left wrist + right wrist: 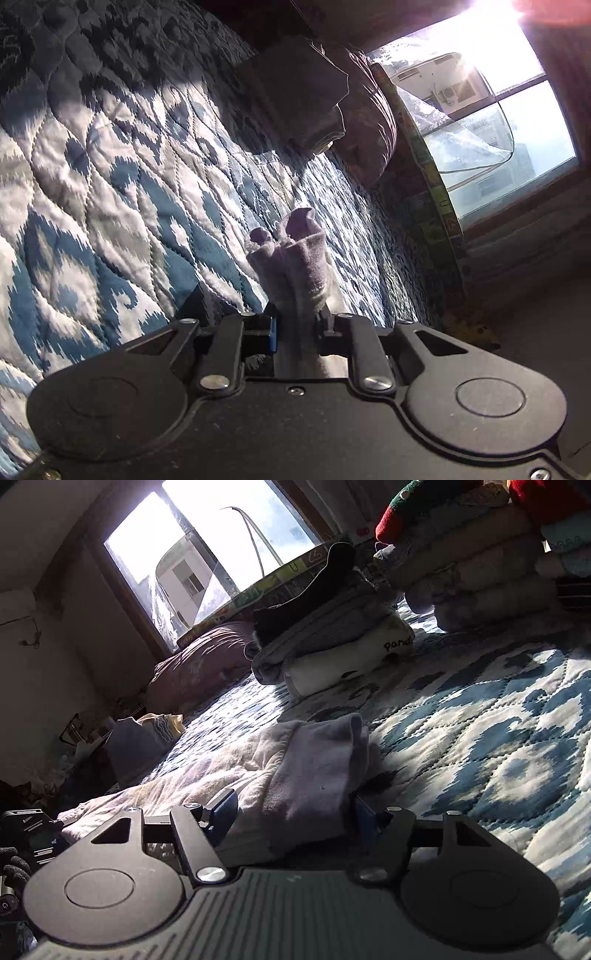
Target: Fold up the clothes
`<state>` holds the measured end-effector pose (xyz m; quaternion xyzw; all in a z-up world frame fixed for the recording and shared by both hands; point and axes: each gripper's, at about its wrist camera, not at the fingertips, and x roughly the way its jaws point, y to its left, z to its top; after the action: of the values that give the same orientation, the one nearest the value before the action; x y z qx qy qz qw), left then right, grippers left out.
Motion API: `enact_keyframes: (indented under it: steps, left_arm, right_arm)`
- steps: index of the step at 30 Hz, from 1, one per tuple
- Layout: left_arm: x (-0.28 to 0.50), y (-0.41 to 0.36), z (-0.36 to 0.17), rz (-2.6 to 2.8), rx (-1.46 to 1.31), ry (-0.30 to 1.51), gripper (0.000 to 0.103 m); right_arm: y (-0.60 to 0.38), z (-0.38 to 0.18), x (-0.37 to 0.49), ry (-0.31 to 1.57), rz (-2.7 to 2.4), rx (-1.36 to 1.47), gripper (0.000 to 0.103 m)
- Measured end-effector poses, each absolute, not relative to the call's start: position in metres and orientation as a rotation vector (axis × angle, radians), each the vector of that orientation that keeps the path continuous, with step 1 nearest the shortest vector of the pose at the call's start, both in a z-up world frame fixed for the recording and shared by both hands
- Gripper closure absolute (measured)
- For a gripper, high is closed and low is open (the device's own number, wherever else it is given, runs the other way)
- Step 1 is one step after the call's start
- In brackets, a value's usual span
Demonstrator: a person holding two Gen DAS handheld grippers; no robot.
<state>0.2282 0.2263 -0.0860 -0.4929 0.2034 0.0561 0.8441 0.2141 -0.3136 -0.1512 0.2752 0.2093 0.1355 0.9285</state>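
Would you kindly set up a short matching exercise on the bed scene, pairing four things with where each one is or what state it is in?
Things:
1. left gripper
2. right gripper
3. pink pillow
4. black garment

Places or states:
A. on top of the folded pile
B. shut on a bunched end of the pale garment
C. lying beneath the window
D. open, fingers either side of the pale garment's folded edge

Pairs: 1-B, 2-D, 3-C, 4-A

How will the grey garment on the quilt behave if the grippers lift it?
Likely floppy: the grey garment lies creased and rumpled on the quilt, and bunches into soft folds between the left gripper's jaws. Probably light, thin knit. It should sag between grasp points.
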Motion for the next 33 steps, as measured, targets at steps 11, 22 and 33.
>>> enact_keyframes:
  steps: [11,22,33]
  left_arm:
    - [0.162,0.289,-0.137,0.336,-1.088,0.451,0.085]
    - [0.176,0.223,-0.046,0.247,-0.667,0.330,0.085]
    - [0.191,0.021,-0.005,-0.018,0.079,0.244,0.085]
  right_arm:
    - [-0.267,-0.121,0.200,0.355,0.469,0.425,0.038]
    - [-0.241,-0.140,0.229,0.475,0.590,0.613,0.040]
    - [-0.291,-0.162,0.236,0.482,0.528,0.946,0.034]
